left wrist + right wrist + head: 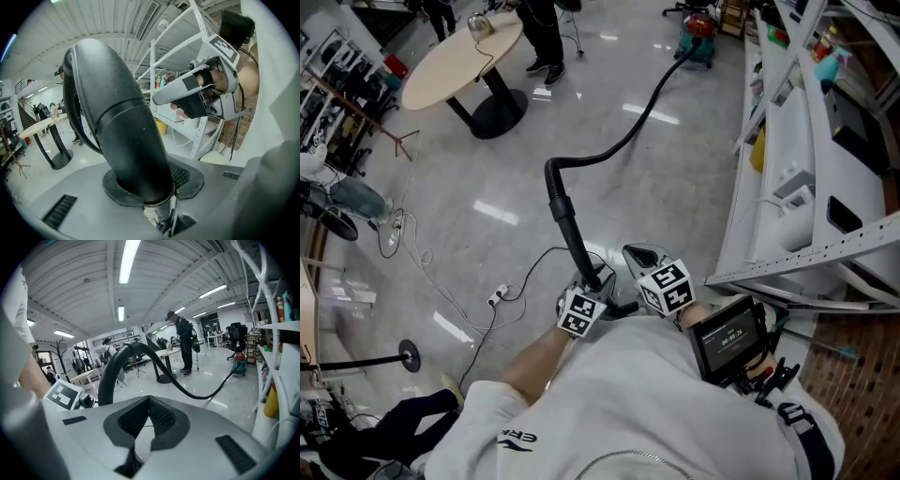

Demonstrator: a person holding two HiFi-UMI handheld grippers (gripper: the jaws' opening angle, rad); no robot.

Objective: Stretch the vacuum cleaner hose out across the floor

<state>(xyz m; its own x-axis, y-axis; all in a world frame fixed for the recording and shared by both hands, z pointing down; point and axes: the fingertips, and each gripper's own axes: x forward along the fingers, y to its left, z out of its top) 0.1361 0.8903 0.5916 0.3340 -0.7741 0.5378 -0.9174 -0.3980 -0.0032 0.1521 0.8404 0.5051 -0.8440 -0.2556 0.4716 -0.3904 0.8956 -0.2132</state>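
Right now my left gripper (596,284) is clamped around the rigid black wand tube (569,220) at the free end of the black ribbed vacuum hose (630,128). Its own view shows the tube filling the gap between the pads. My right gripper (643,260) sits just beside it at about three o'clock, jaws pressed together with nothing in them, so it holds no part of the hose. From my hands the hose runs over the grey polished floor (694,187) toward one o'clock, where the red and teal vacuum canister (699,37) stands far off near the white metal shelving (787,178). A round beige table (459,56) stands at eleven o'clock, well clear of that line. I judge the stretch mostly done: the hose lies in one long run, yet it sags in a soft curve and bends sharply where it meets the tube. What is left, by my reckoning, is drawing out that slack and laying the wand end down on the floor.
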